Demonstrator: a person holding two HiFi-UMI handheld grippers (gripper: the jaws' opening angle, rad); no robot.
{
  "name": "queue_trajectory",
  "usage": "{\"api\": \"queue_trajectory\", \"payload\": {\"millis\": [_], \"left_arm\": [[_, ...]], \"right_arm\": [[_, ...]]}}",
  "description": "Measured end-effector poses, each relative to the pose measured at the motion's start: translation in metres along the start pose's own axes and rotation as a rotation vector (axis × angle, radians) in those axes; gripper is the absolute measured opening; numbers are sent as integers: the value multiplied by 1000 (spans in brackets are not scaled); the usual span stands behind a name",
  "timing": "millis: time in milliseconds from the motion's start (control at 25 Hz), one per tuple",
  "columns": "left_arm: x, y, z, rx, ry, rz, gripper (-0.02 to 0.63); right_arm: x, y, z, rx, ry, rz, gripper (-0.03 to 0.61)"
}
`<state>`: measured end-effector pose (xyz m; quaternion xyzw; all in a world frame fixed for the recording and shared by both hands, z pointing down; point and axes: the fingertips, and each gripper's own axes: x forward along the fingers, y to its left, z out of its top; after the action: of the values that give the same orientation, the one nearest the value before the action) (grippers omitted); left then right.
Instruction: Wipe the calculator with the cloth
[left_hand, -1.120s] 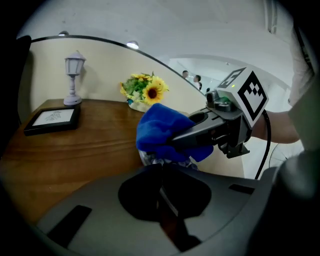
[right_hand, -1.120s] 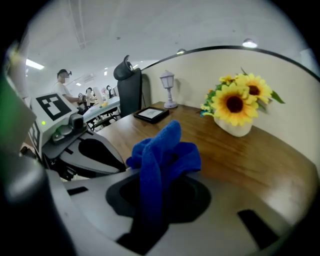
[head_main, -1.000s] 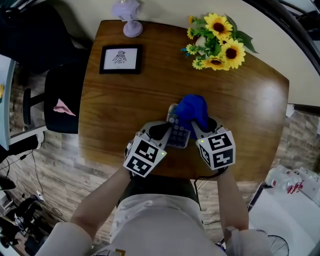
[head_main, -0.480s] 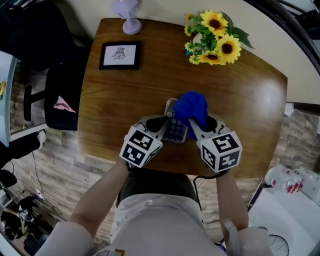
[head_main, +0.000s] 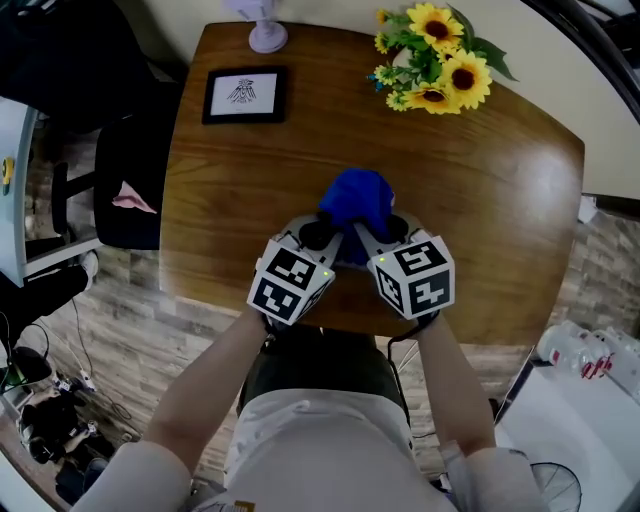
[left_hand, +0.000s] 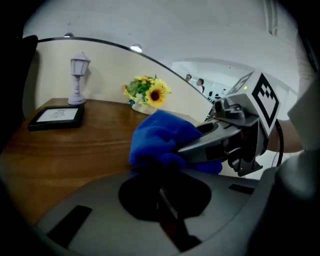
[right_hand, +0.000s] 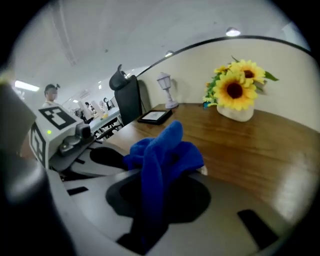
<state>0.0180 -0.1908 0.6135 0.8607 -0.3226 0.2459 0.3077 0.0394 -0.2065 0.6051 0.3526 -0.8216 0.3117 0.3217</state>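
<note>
The right tool (head_main: 375, 235) is closed on the blue cloth (head_main: 355, 200). In the right gripper view a strip of the cloth goes down between its jaws, and the rest makes a loose bunch above them. The left tool (head_main: 318, 238) stands just beside it at 9 o'clock, and the two marker cubes are almost touching. The left tool's jaws stand narrow on the calculator (left_hand: 167, 202), which the left gripper view shows only as a thin dark thing seen from its edge. The bunch of cloth lies directly on top of it. In the head view the calculator is hidden under the cloth and the two tools, near the front middle of the surface (head_main: 480, 210).

The cloth reaches out from the tools toward 12 o'clock. The surface is brown wood with a shiny top. Far at 1 o'clock from the tools, close to the back edge, stands a bunch of sunflowers (head_main: 435, 55). At 11 o'clock lies a small picture frame (head_main: 243, 94) with a black border. Behind the frame, at the back edge, stands a small pale lamp (head_main: 266, 30). Beyond the surface at 9 o'clock is a black chair (head_main: 110, 170) on a floor with a wood pattern.
</note>
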Motion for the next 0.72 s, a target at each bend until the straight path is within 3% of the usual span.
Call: {"api": "queue_trajectory", "payload": {"millis": [160,280,520,640,720], "left_arm": [[-1,1,-1,8,-21,22,11],[0,0,-1,11,-16,19,11],[0,0,-3,19,-2,12,11],[1,0,-2,1,-7,10,11],[0,0,-3,-16,-20,6,11]], "right_arm": [[-9,-3,-9,-86,21,-14,95],[-18,-17,-17,-73,35,-50,95],[-43,-66,-66,57,124,-206,92],[-57,-77,-78,190,90,-214,92],[-64,-74,-73,221,58,-207,92]]}}
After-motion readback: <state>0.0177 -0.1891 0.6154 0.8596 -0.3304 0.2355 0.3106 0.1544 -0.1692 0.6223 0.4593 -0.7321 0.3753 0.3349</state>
